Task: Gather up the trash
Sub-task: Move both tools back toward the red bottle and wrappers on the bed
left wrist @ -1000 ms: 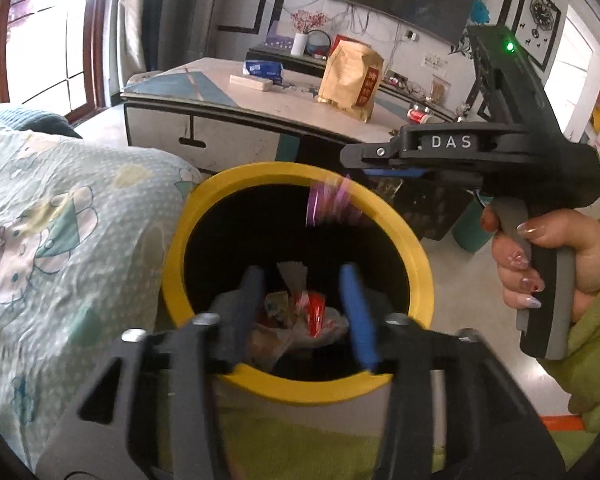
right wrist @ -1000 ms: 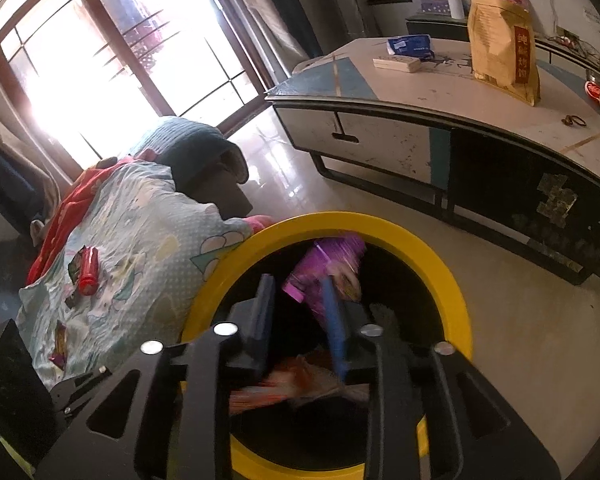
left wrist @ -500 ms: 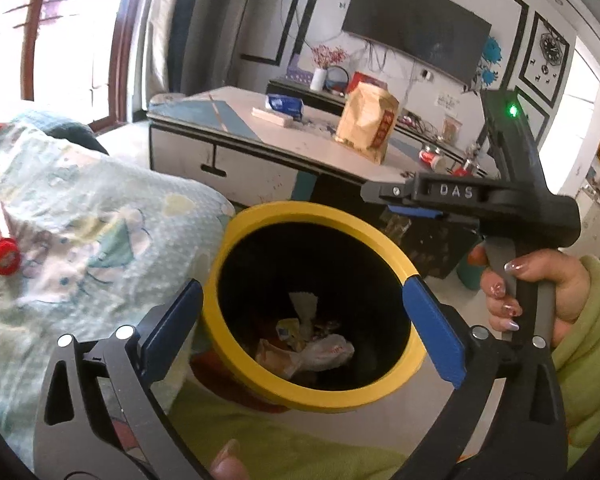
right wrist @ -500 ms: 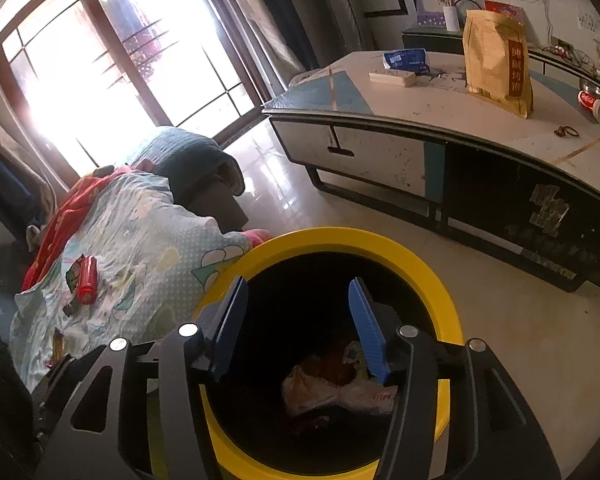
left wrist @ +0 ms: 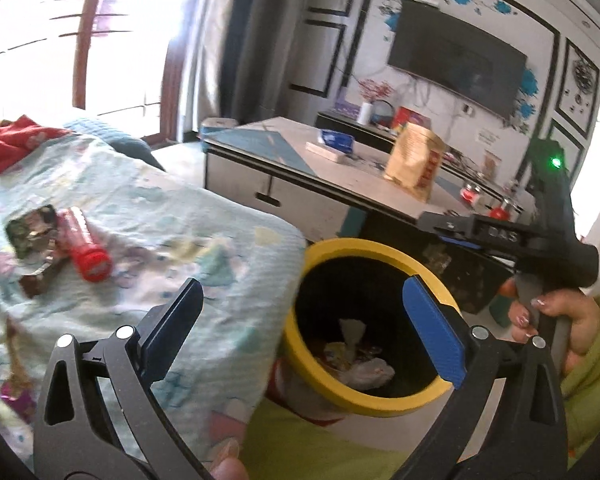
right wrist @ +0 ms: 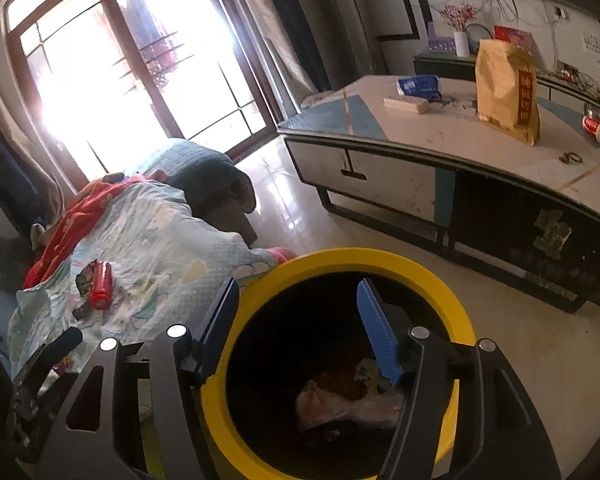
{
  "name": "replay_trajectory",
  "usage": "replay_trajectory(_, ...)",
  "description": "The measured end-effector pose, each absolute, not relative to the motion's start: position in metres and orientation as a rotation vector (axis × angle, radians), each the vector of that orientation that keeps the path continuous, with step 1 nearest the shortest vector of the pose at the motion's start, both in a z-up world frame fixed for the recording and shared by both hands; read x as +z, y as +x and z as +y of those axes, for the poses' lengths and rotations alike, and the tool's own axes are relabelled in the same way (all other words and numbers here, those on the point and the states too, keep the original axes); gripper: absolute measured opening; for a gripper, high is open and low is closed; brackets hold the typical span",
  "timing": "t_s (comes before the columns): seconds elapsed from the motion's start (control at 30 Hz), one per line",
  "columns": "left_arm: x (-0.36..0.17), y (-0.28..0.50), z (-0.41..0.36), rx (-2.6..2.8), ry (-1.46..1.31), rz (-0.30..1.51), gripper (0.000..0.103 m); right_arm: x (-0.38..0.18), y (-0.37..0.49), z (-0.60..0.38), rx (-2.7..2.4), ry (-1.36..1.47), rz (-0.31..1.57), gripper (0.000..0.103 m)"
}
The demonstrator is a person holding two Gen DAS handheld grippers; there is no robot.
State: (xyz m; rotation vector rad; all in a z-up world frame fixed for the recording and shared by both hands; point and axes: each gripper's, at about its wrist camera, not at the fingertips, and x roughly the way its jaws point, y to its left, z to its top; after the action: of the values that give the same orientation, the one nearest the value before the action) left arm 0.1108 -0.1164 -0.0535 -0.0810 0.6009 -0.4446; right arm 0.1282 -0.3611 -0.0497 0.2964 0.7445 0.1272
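My left gripper (left wrist: 300, 320) jaws released, my right gripper (right wrist: 300, 328) jaws released over yellow-rimmed bin (right wrist: 380, 266) at lower centre, wrappers (right wrist: 348, 400) inside, red tube (left wrist: 85, 250) on blanket (left wrist: 180, 216) at left.

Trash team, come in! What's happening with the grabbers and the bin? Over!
Left gripper open, empty. Right gripper open, empty, over yellow bin. Wrappers in bin. Red tube waiting on blanket. Nothing blocking.
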Motion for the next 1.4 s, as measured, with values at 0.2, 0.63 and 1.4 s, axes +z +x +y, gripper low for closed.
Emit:
replay_trajectory(0.2, -0.043, 0.112, -0.089, -0.374, -0.106, 0.56, 0.092, -0.041, 0.125, -0.345, 0.171, 0.277, 0.714, 0.063)
replay_trajectory(0.63, -0.033, 0.112, -0.033, -0.256, -0.202, 0.518, 0.092, -0.028, 0.117, -0.29, 0.279, 0.195, 0.704, 0.067)
replay_trajectory(1.4, -0.037, 0.134, 0.062, -0.117, -0.29, 0.576, 0.091, -0.03, 0.123, -0.191, 0.462, 0.072, 0.751, 0.069)
